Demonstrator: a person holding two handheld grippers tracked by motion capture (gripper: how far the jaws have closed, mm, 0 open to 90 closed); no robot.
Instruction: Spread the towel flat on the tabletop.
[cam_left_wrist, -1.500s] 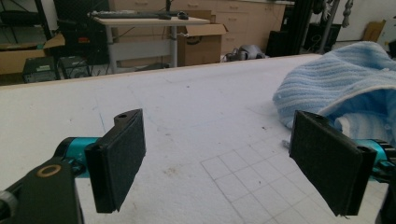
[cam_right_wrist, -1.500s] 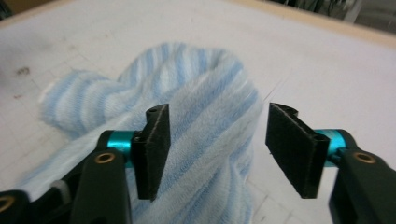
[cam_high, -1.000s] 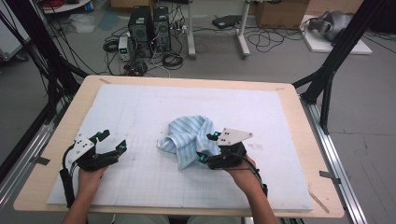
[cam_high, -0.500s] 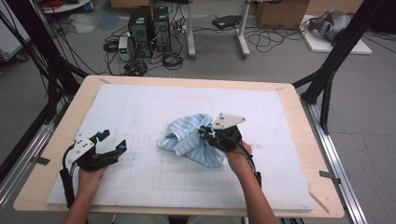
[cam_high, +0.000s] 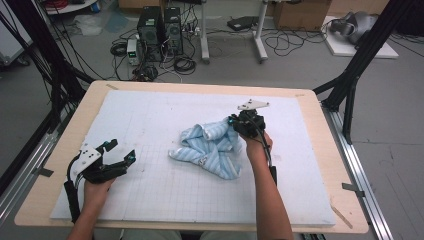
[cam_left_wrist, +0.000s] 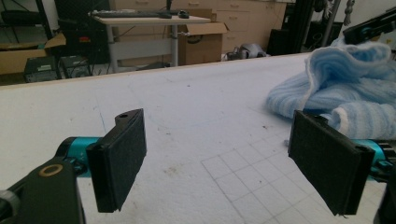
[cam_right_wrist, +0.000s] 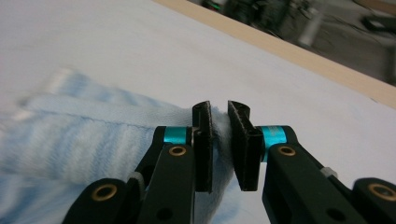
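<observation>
The left gripper (cam_high: 119, 151) is resting near the mat's (cam_high: 150, 115) front left corner, jaws standing wide apart on nothing. Farther in, the towel (cam_high: 212, 150) is lying crumpled mid-mat, and the right gripper (cam_right_wrist: 219, 122), jaws having just been closing, is pinching its far edge.

Right claw (cam_high: 235, 121) just clamped, arm outstretched, left claw (cam_high: 121, 151) spread wide

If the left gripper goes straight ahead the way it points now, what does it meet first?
Probably bare white mat first. The left gripper, jaws open, points across it; the blue striped towel lies off to the right of that line, though depth is hard to judge.
</observation>
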